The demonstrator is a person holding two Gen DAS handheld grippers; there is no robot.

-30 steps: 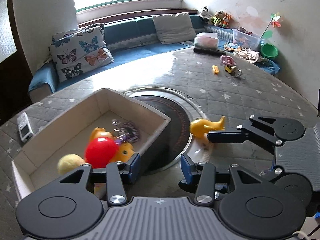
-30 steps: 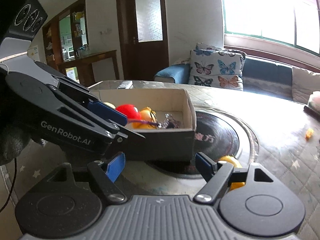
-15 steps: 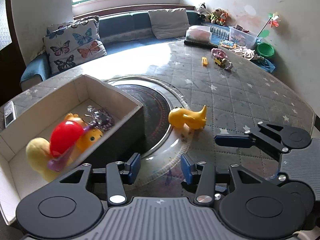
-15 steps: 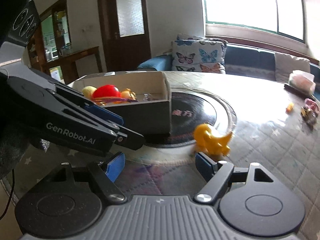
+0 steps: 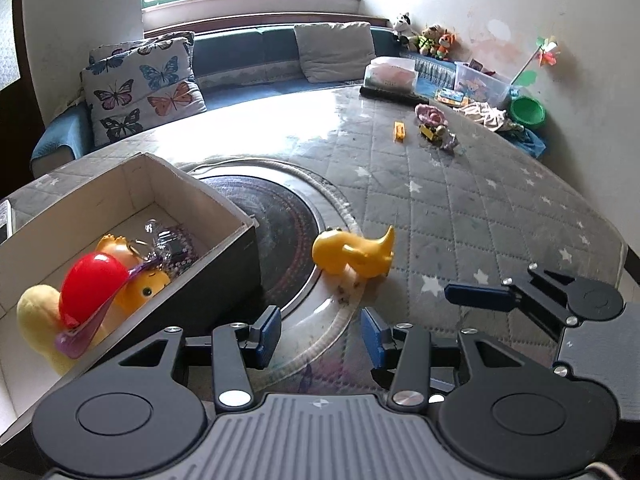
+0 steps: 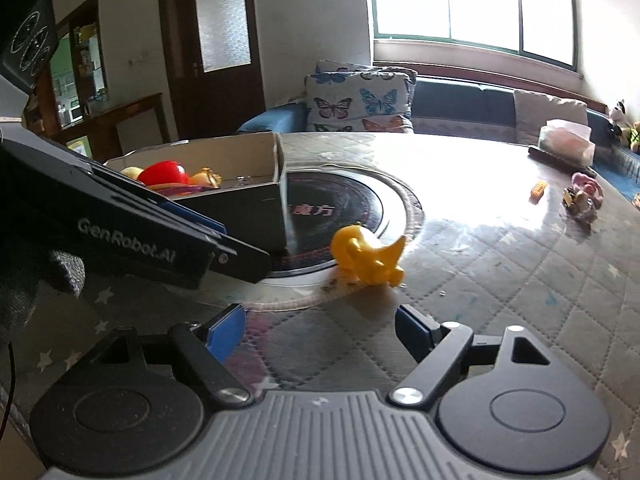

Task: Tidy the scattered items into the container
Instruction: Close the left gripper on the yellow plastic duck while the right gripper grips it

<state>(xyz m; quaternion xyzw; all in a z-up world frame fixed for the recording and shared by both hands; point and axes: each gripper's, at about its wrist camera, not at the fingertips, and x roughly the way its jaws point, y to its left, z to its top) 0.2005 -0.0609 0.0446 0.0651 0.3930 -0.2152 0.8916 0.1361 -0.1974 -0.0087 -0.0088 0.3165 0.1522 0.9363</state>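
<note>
The yellow toy [image 5: 352, 255] lies on the bench [image 5: 480, 200] just right of the box [image 5: 132, 184], now nearer both cameras than a second ago. The left hand-held gripper [image 5: 320, 335] stands apart and empty; the right hand-held gripper [image 6: 320, 330] is opening wider, nothing between its pads.

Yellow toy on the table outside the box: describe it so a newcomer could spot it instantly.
Start at the cardboard box on the quilted table. Beside it is a dark round inset; the yellow toy lies on that inset's pale rim, touching nothing else. It is the only yellow toy outside the box, far from the small toys near the table's far edge.
</note>
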